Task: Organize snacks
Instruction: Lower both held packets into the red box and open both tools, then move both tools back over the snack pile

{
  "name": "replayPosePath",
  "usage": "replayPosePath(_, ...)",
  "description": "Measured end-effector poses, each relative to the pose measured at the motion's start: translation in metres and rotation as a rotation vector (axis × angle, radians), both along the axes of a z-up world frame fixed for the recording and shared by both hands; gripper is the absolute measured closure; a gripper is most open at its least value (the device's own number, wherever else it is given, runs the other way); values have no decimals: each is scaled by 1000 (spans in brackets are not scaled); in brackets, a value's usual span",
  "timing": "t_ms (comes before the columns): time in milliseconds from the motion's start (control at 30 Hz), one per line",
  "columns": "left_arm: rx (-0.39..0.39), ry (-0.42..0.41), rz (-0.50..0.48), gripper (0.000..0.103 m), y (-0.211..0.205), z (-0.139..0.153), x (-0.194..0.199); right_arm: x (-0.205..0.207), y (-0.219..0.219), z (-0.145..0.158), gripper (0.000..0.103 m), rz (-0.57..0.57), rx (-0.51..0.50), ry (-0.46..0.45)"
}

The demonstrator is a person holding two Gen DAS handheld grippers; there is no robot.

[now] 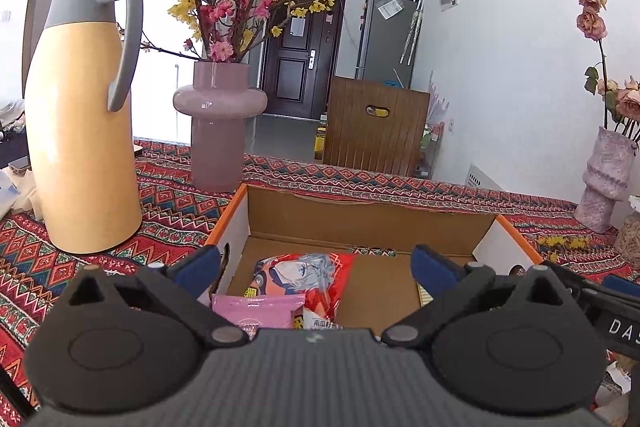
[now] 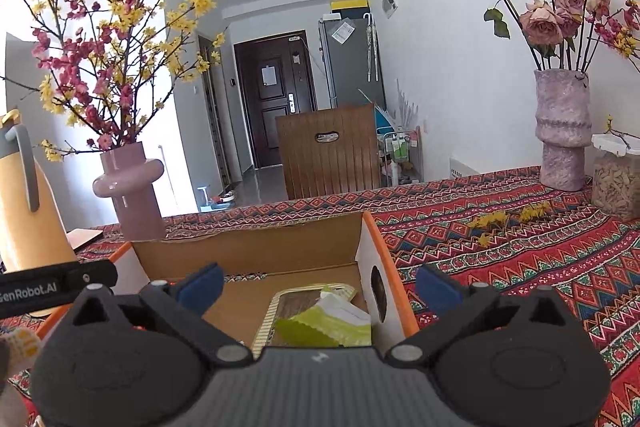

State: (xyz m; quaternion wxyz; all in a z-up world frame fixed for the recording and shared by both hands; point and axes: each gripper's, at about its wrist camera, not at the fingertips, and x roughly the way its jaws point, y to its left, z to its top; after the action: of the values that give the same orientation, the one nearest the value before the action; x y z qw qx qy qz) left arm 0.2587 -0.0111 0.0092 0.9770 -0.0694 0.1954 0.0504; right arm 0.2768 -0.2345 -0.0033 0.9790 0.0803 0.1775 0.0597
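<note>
left tool [image 1: 316, 267] released; right tool [image 2: 318, 285] released | snacks [image 1: 298, 287] in box [image 1: 372, 217] | risk: tools snag box wall, shifting it

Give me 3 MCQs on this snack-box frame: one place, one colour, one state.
1. Where does the yellow-green snack packet lie?
A. on the tablecloth
B. inside the cardboard box, near its right wall
C. beside the jug

2. What colour is the body of the thermos jug?
A. yellow-tan
B. blue
C. black

3. How do the left tongs stand?
A. shut on the pink packet
B. shut, empty
C. open, gripping nothing

Key: 1 B, the right wrist view shows it on the box floor by the white wall with the hole. 2 A, tan body with a grey collar and handle. 3 C, blue pads stand far apart above the pink packet and red packet.
</note>
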Motion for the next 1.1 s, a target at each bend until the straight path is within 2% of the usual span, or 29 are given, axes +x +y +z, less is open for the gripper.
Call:
replayPosePath(300, 1, -33, 32, 0, -3, 14, -8, -15, -5, 17, 0, -14, 2, -52)
replayPosePath(667, -16, -60, -4, 0, -2, 43, -50, -58, -7, 36, 0, 0, -22, -86)
replayPosePath(833, -6, -43, -17, 0, 5, 42, -72, -80, -7, 33, 0, 13, -37, -76)
replayPosePath(1100, 11, 4, -31, 0, 22, 24, -102, -112, -9, 21, 0, 33, -58, -42)
